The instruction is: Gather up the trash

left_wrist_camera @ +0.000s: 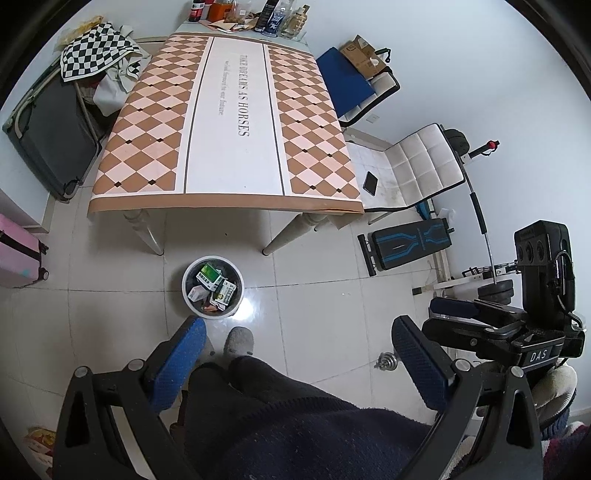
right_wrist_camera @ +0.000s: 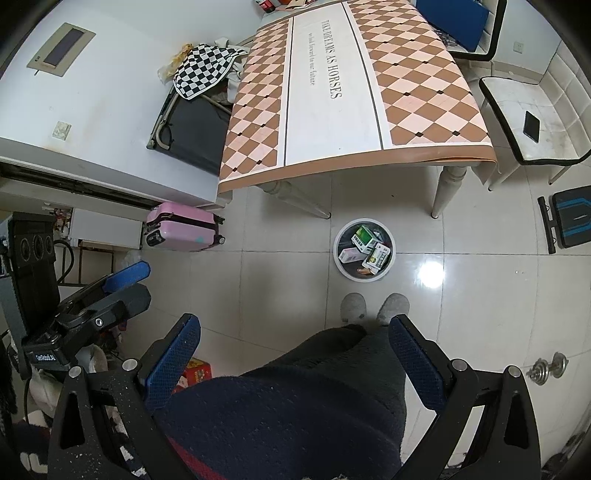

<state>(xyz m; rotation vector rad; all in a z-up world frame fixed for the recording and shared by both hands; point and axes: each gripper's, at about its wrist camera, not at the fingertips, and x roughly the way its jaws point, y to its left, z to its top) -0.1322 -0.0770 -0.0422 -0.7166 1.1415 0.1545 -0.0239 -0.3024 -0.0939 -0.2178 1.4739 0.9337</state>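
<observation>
A round white trash bin [left_wrist_camera: 189,295] stands on the tiled floor in front of the table, holding several small cartons [left_wrist_camera: 212,282]. It also shows in the right wrist view [right_wrist_camera: 341,267] with the cartons [right_wrist_camera: 369,243] inside. My left gripper [left_wrist_camera: 299,343] is open and empty, held high above the floor over the person's legs. My right gripper [right_wrist_camera: 295,339] is open and empty at about the same height. Each gripper shows in the other's view, the right one [left_wrist_camera: 465,310] and the left one [right_wrist_camera: 122,280].
A table [left_wrist_camera: 229,122] with a diamond-pattern cover has bottles and clutter [left_wrist_camera: 255,16] at its far end. White chairs [left_wrist_camera: 413,170] stand at its right, one with a phone [left_wrist_camera: 370,182]. A pink suitcase [right_wrist_camera: 181,225], a black suitcase [left_wrist_camera: 51,140], a bench [left_wrist_camera: 410,245] and a dumbbell [right_wrist_camera: 548,367] lie around.
</observation>
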